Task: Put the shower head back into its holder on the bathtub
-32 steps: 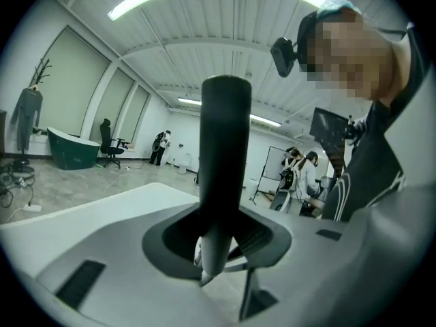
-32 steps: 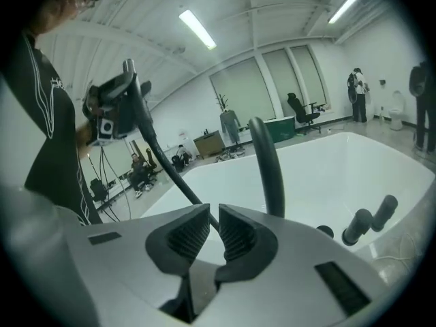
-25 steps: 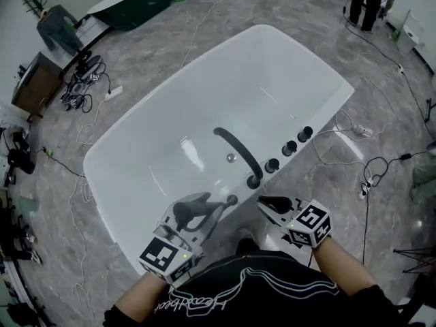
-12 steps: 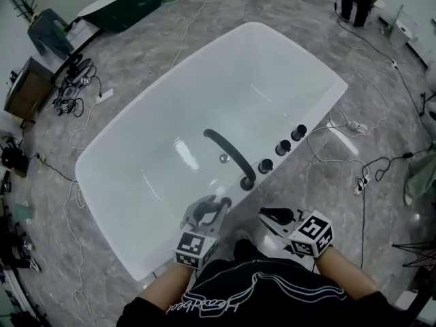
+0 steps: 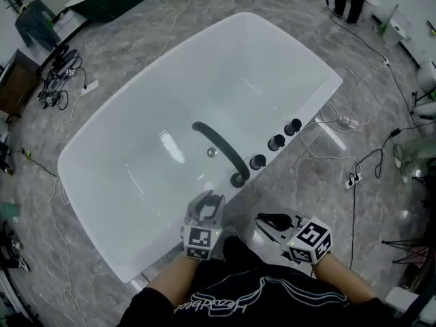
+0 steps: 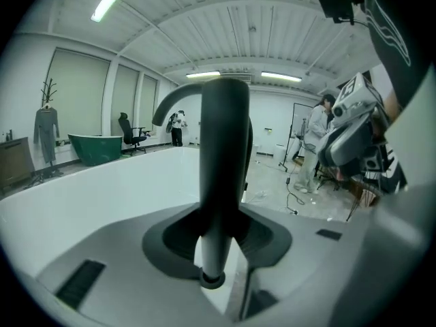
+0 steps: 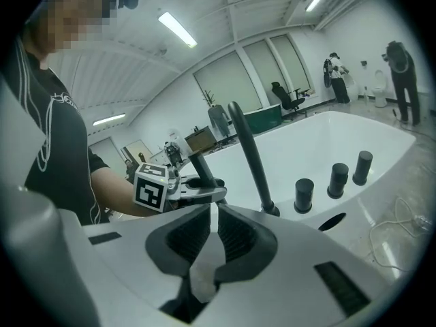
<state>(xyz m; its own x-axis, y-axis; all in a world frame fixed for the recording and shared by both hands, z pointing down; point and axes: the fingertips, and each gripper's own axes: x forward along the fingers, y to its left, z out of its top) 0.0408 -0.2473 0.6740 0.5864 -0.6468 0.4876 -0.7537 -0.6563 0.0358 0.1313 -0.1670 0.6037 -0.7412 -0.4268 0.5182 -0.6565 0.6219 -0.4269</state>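
The left gripper (image 5: 206,200) is clamped on the shower head (image 6: 223,148), with its jaws pressing the dark handle from both sides. The handle's long axis runs close to vertical, and its pale lower end points down at the near rim of the bathtub (image 5: 238,67). A dark ring (image 6: 212,278) sits at that lower end. Whether it is the holder's collar or part of the handle cannot be told. From above, the holder is hidden beneath the left gripper. The judged relation is therefore that the holder lies directly below the handle, and insertion runs straight down along the handle's own axis.

The right gripper (image 5: 268,221) is empty, its jaws drawn almost together with only a slit between them. It hangs off the tub's outer side, near the left gripper but apart from it, and looks to have no part in the seating.

Clearances:
- **Spout:** the base of the curved spout (image 5: 218,148) stands just beside the left gripper on the knob side. Sideways drift toward it is the main risk.
- **Knobs:** the three knobs (image 5: 276,142) lie farther along the rim.
- **Open room:** the tub's inner side is open, and the person's body stands close behind.
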